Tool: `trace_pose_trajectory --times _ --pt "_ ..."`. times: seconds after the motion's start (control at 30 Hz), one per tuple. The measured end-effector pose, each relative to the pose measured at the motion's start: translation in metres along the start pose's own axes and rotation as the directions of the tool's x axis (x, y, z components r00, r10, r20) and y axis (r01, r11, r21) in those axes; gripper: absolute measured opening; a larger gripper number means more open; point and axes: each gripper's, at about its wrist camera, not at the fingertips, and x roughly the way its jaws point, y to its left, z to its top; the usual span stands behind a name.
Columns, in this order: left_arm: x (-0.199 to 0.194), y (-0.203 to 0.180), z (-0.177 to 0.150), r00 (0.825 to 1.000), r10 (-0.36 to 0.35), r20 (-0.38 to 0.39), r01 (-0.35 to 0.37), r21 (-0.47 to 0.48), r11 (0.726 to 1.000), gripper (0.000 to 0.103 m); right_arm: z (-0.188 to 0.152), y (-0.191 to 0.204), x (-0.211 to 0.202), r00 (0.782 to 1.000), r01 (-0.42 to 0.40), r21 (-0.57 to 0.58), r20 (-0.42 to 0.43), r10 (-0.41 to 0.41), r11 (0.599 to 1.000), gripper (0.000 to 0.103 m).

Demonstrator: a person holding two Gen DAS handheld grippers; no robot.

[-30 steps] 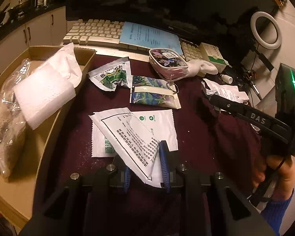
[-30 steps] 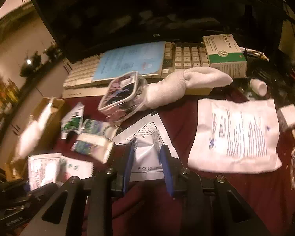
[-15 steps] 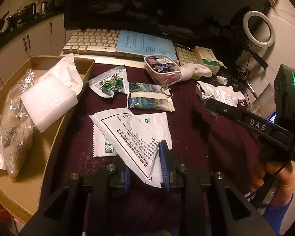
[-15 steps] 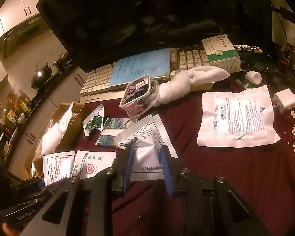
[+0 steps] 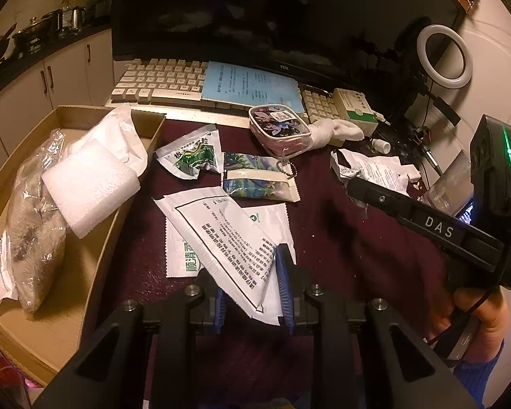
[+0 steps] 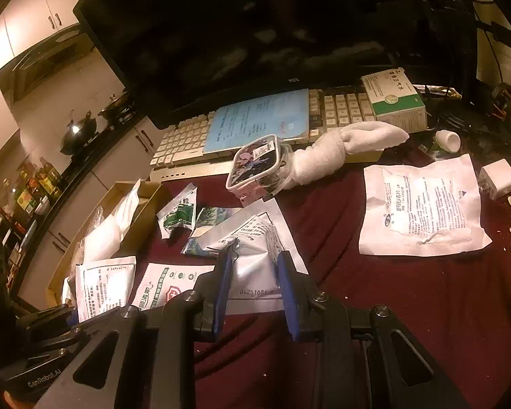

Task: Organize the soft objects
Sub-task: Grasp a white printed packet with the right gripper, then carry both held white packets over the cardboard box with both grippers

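My left gripper [image 5: 252, 289] is shut on a white printed packet [image 5: 221, 235] held above the dark red cloth; it also shows in the right wrist view [image 6: 102, 283]. My right gripper [image 6: 253, 283] is shut on a silvery white pouch [image 6: 252, 248] and holds it lifted. On the cloth lie a green sachet [image 5: 190, 156], a flowered tissue pack [image 5: 252, 180], a clear cartoon pouch [image 6: 255, 167], a white rolled sock [image 6: 344, 146] and a large white packet [image 6: 422, 208]. A cardboard box [image 5: 85, 272] at the left holds a white foam block [image 5: 88, 184] and a bagged grey item [image 5: 34, 235].
A keyboard [image 5: 160, 81] with a blue sheet [image 5: 252, 85] sits in front of a black monitor [image 5: 272, 13]. A green-white medicine box [image 6: 391, 99], a small white bottle [image 6: 446, 139], a white charger [image 6: 497, 177] and a ring light [image 5: 443, 58] are at the right.
Both grippers have lifted and pulled back with their packets still held, so more of the table shows. The right wrist view has steadied from blur.
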Motion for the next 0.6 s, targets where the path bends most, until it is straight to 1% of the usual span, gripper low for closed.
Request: trace_pose_trajectory --times 0.6 --pt "-0.015 0.017 0.006 0.999 0.027 0.032 -0.026 -0.027 0.999 0.025 0.004 0.012 -0.001 1.000 -0.018 -0.033 0.004 0.018 0.999 0.030"
